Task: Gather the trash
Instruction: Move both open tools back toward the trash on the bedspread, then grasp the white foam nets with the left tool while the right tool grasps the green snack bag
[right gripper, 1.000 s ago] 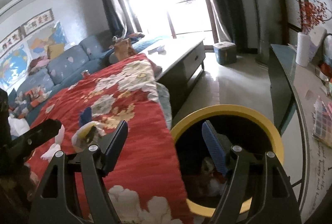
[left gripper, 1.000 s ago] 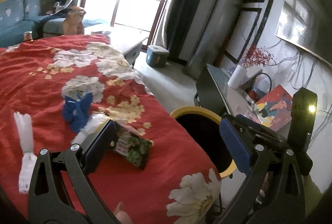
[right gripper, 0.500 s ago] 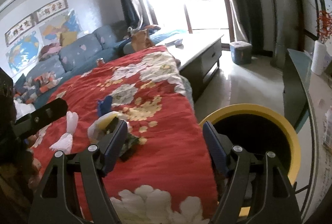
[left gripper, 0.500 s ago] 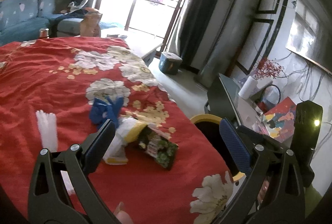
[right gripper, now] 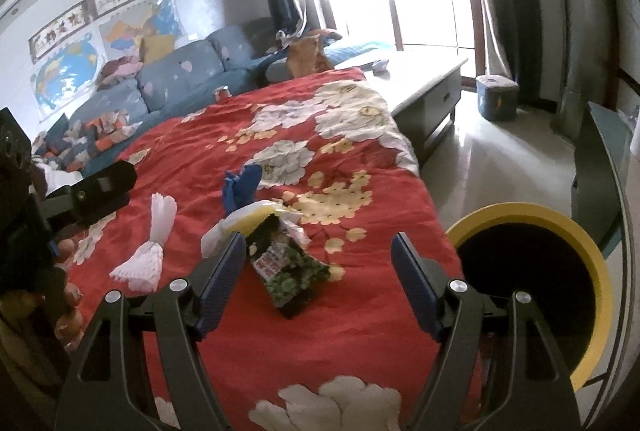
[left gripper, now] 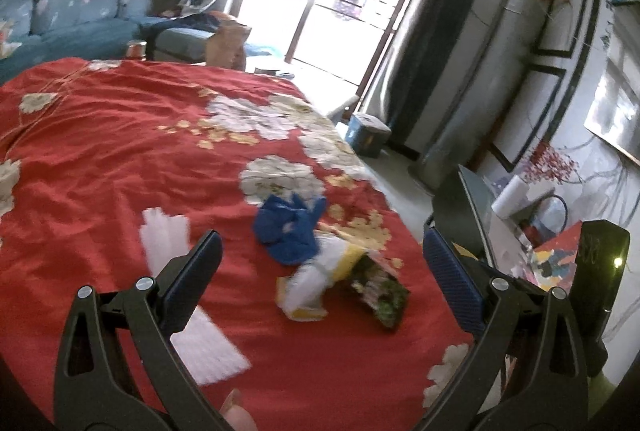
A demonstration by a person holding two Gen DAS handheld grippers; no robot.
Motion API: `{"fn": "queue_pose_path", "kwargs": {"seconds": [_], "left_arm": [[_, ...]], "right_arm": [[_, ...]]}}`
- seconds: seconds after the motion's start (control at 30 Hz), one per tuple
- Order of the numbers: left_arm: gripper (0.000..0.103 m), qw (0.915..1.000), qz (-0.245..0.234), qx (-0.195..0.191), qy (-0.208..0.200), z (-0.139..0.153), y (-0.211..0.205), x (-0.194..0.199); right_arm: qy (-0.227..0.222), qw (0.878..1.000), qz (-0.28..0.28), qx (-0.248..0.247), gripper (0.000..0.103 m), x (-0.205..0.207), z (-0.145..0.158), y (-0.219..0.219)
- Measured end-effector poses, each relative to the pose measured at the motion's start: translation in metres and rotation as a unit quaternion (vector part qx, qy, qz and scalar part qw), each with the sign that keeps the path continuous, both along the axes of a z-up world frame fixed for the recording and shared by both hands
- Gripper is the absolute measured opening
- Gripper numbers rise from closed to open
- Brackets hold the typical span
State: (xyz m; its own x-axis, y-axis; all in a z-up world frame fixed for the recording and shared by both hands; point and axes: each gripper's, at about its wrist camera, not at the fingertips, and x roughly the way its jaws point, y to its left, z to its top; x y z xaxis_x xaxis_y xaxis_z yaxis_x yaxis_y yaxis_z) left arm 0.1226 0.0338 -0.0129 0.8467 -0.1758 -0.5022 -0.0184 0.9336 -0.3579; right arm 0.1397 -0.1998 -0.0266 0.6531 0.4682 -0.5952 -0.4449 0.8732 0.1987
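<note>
Trash lies on a red flowered cloth point(left gripper: 120, 159) point(right gripper: 360, 315): a dark green snack wrapper point(left gripper: 382, 297) point(right gripper: 290, 277), a white and yellow plastic bag point(left gripper: 320, 277) point(right gripper: 240, 221), a crumpled blue piece point(left gripper: 290, 227) point(right gripper: 240, 185) and a white foam net point(left gripper: 176, 271) point(right gripper: 150, 251). My left gripper point(left gripper: 322, 271) hangs open above the cloth, with the bag and wrapper ahead between its fingers, untouched. My right gripper point(right gripper: 318, 271) is open too, just short of the wrapper. A yellow-rimmed black bin point(right gripper: 532, 283) stands on the floor to the right.
A blue sofa point(right gripper: 180, 71) runs along the far wall and a grey low table point(right gripper: 424, 83) stands past the cloth. A small blue box point(right gripper: 496, 97) sits on the floor by the window. A glass-topped stand point(left gripper: 476, 207) with a paper roll is at right.
Both grippers have swung left, away from the bin and over the cloth. The trash pile now sits between the fingers in each view. Both stay open and empty.
</note>
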Motion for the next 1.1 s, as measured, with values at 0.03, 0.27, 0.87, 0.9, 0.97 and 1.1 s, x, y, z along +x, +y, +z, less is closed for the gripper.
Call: {"fn": "queue_pose_path", "kwargs": {"seconds": [0.03, 0.27, 0.87, 0.9, 0.97, 1.1], "left_arm": [[0.092, 1.0000, 0.007, 0.000, 0.003, -0.002, 0.005, 0.000], [0.092, 0.9988, 0.042, -0.005, 0.026, -0.016, 0.032, 0.000], [0.092, 0.9899, 0.078, -0.010, 0.117, -0.076, 0.056, 0.011], [0.092, 0.9897, 0.079, -0.011, 0.119, -0.078, 0.056, 0.010], [0.092, 0.9897, 0.078, -0.010, 0.119, -0.080, 0.056, 0.009], [0.077, 0.9897, 0.076, -0.007, 0.121, -0.080, 0.054, 0.008]], "right_arm": [[0.001, 1.000, 0.003, -0.001, 0.072, 0.002, -0.001, 0.003], [0.018, 1.000, 0.017, -0.020, 0.072, 0.017, -0.015, 0.023], [0.096, 0.995, 0.029, -0.010, 0.032, 0.038, -0.061, 0.025], [0.097, 0.995, 0.030, -0.010, 0.031, 0.037, -0.061, 0.025], [0.096, 0.995, 0.031, -0.010, 0.026, 0.034, -0.061, 0.024], [0.099, 0.994, 0.035, -0.005, 0.018, 0.031, -0.060, 0.023]]}}
